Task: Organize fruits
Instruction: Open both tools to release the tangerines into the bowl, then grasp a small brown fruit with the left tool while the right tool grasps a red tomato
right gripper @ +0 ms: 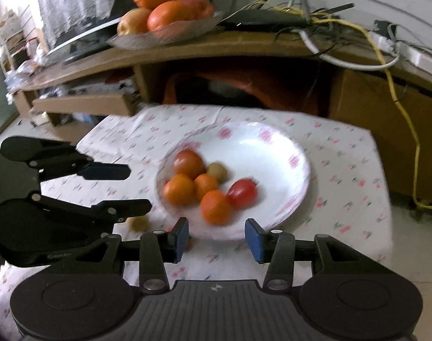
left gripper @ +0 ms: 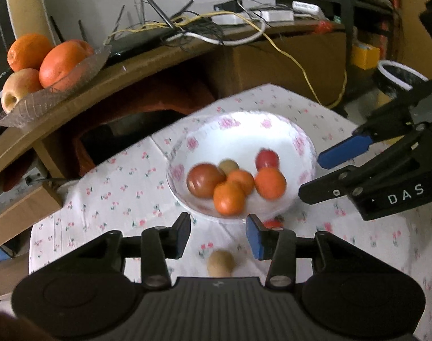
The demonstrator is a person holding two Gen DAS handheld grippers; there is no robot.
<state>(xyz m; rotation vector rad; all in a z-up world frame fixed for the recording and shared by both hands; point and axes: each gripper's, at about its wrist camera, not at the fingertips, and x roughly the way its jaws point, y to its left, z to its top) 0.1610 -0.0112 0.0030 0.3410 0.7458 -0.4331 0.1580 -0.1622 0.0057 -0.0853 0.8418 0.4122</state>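
The low table draped in a white cloth printed with small cherries (right gripper: pixel 344 170) is carrying everything. Near its middle, a wide white ceramic bowl with pink flowers on its rim (right gripper: pixel 272 153) is sitting, and it is holding six pieces: three smooth round oranges (right gripper: pixel 179 189), two glossy red tomatoes (right gripper: pixel 242 192) and one small brownish fruit (right gripper: pixel 218 172) (blurred, perhaps a kiwi). Another small brown fruit (left gripper: pixel 221 262) is lying loose on the cloth toward the near edge, beside something small and red (left gripper: pixel 272 223) half hidden behind a finger.

The left gripper (left gripper: pixel 218 237) is hanging over that loose fruit with its fingers parted and nothing between them; the right gripper (right gripper: pixel 216 237) is likewise standing empty-handed at the bowl's near rim.

The loose fruit is probably light, firm and inclined to roll, so taking it across its widest middle with gentle pressure looks wisest; the tomatoes would bruise under a hard squeeze.
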